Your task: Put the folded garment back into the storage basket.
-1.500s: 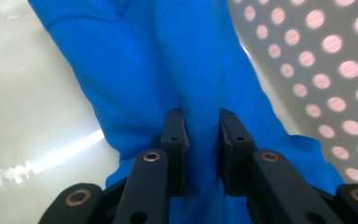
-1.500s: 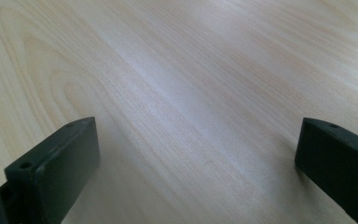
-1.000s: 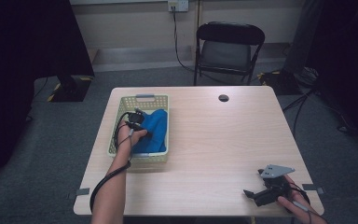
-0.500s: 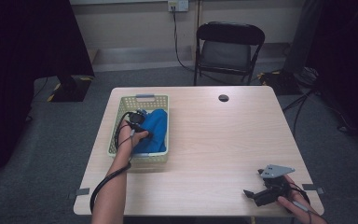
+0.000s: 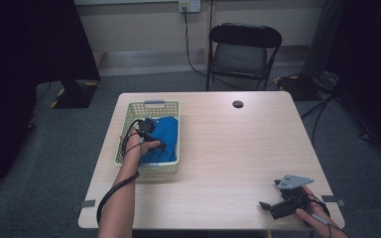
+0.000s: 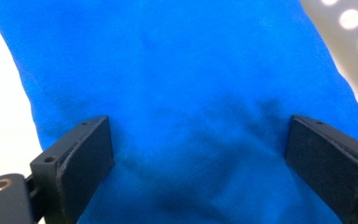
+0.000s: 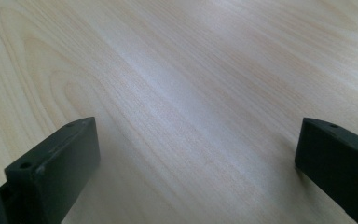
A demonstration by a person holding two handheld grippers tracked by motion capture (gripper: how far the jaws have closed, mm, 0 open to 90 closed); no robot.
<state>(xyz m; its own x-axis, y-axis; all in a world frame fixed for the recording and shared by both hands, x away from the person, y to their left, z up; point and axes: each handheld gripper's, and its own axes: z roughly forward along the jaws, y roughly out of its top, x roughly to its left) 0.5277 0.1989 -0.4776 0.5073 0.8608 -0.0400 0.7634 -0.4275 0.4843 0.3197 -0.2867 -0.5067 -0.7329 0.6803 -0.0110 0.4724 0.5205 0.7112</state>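
Blue cloth [image 5: 164,139] lay in a pale yellow-green basket [image 5: 171,110] with a lattice of holes in its walls. The basket sat on a light wood-grain table [image 5: 238,148]. Right of the basket, a small black disc [image 5: 237,104]. Beyond the basket, a black chair [image 5: 242,49]. Grey carpet [image 5: 64,148] was left of the basket.

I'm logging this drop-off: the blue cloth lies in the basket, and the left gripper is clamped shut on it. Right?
Not quite. The blue cloth does lie in the basket, but the left gripper is open: its jaws have just been opening and stand wide apart over the cloth, as the left gripper view shows.
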